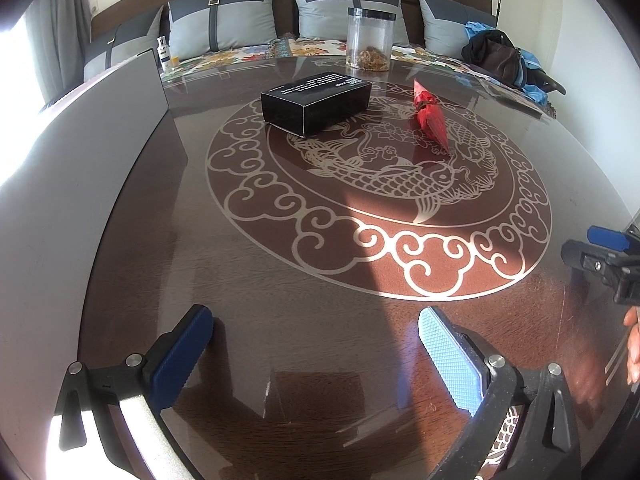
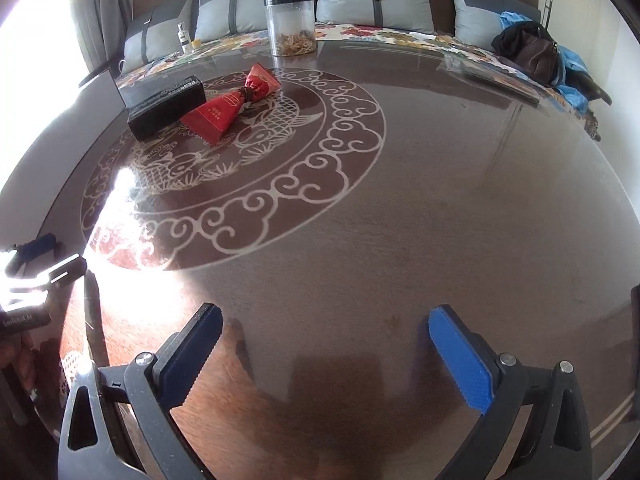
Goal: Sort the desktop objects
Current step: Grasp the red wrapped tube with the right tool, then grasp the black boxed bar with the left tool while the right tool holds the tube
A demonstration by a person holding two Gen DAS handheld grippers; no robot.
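box (image 1: 316, 102) left of pouch (image 1: 430, 114) | jar (image 1: 369, 44) behind, on table (image 1: 320, 272)

Daylight pouring in from the left window (image 1: 16, 64), blown-out white there, hard glare patch on the glossy bench (image 2: 120, 200), long dark shadows across its near half, strong fisheye bending and dark vignette at edges, centre sharp.

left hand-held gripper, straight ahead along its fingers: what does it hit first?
Probably the black box. The left hand-held gripper is open and empty over bare table; the box is the first object ahead near its centre line, the red packet off to the right. Depth is uncertain.
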